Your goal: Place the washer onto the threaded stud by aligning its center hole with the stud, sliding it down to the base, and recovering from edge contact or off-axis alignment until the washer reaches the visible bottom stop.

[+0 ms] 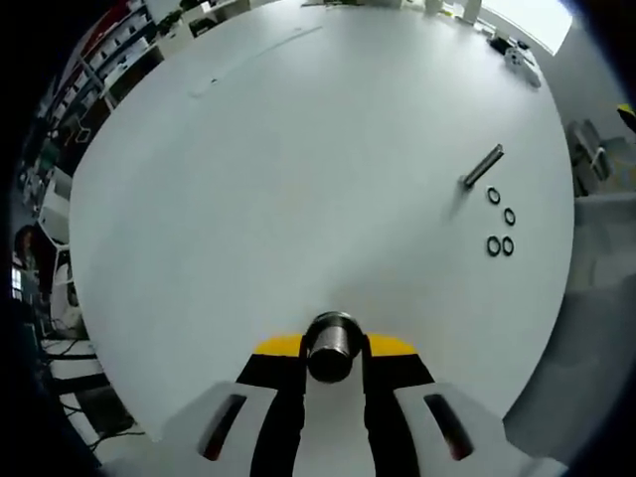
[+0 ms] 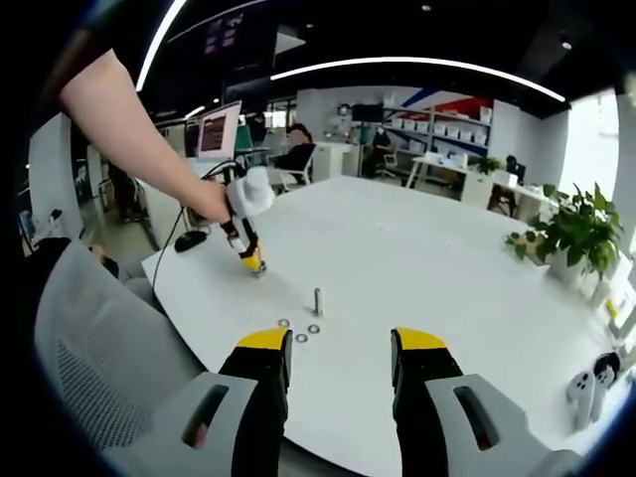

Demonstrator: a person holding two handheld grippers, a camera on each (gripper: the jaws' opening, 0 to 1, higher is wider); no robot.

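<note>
Holding a threaded cylinder [image 1: 331,346] between its jaws, the left gripper [image 1: 333,370] hovered over the bench [image 1: 298,179]. Right gripper [image 2: 340,360] jaws stood wide, empty. Four washers [image 1: 501,221] lay beside the upright stud [image 2: 317,300]; none seemed placed yet.

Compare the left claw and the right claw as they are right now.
The left claw is shut on a metal threaded stud; the right claw is open and holds nothing. The left claw sits low over the white table, away from the washers; the right claw hangs further back, facing the washers and an upright stud. Both have yellow-tipped black jaws.
</note>
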